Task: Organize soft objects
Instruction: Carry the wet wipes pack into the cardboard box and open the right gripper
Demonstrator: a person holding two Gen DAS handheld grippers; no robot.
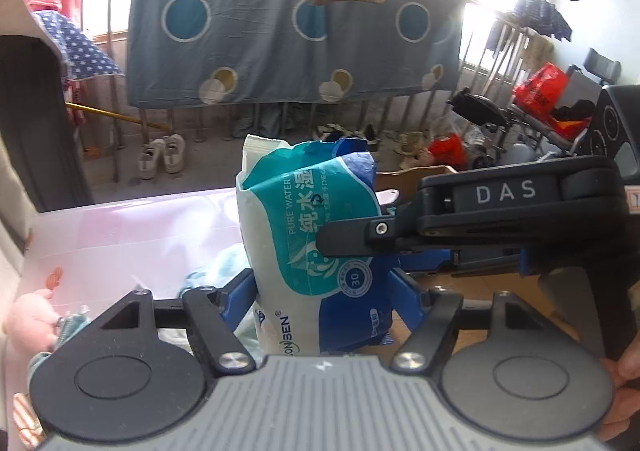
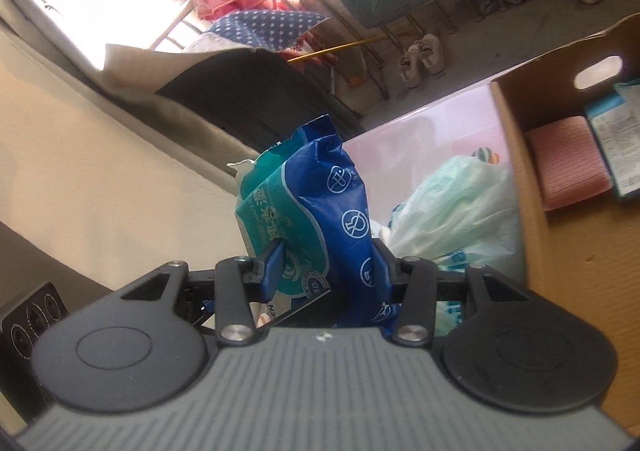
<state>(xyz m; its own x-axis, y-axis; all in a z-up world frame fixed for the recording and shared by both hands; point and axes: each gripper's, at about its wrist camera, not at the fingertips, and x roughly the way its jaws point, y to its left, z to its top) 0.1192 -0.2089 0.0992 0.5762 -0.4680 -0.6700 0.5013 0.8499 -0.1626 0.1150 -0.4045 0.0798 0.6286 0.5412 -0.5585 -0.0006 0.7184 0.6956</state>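
Observation:
A bundle of wet-wipe packs (image 1: 304, 235), one teal and white and one blue, stands upright in the air between both grippers. My left gripper (image 1: 320, 287) is shut on its lower part, a blue pad pressing on each side. In the left wrist view the right gripper reaches in from the right, and one of its black fingers (image 1: 344, 239) lies across the teal front. In the right wrist view, my right gripper (image 2: 328, 267) is shut on the same wipe packs (image 2: 320, 211), with the blue pack facing the camera.
An open cardboard box (image 2: 560, 251) at the right holds a pink rolled cloth (image 2: 568, 163) and a teal packet (image 2: 616, 139). A pale green plastic bag (image 2: 452, 203) lies beside it on the pink tabletop (image 1: 120, 235). A pink plush (image 1: 28, 319) sits at the left edge.

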